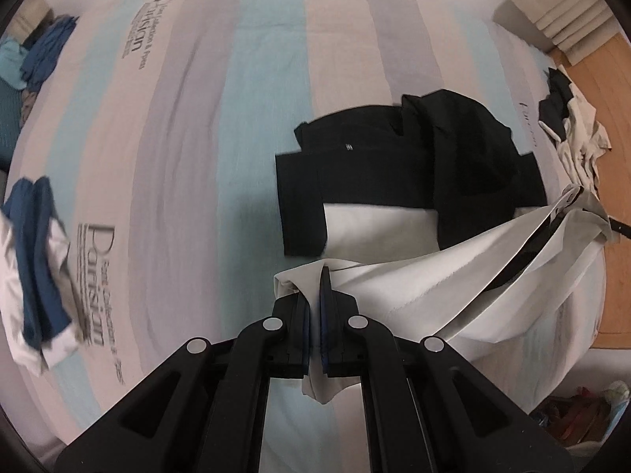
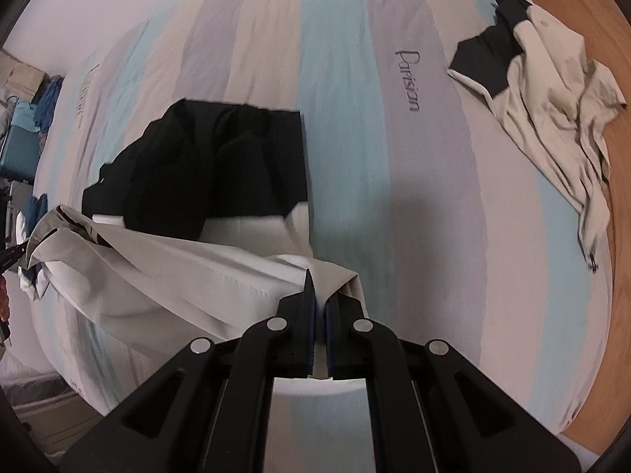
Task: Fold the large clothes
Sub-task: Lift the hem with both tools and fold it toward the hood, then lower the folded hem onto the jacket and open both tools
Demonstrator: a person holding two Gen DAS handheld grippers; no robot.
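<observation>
A black and white garment (image 1: 394, 181) is spread on the striped bed (image 1: 177, 157). Its white hem is lifted, clamped by the fingers of the left gripper (image 1: 314, 295) and the right gripper (image 2: 320, 299).

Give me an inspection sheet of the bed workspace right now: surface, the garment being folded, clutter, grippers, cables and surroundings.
Surface: striped bedspread in blue, grey and beige bands with printed lettering.
Job's things: black and white garment, black upper part flat on the bed, white lower edge lifted toward the cameras.
Clutter: crumpled cream and black clothing at the bed's right edge; blue and white clothes at the left edge; blue pile at the far left.
Grippers: left gripper shut on one white corner; right gripper shut on the other.
Cables: nothing seen.
Surroundings: wooden floor; stacked pale panels beyond the bed; blue suitcase.
</observation>
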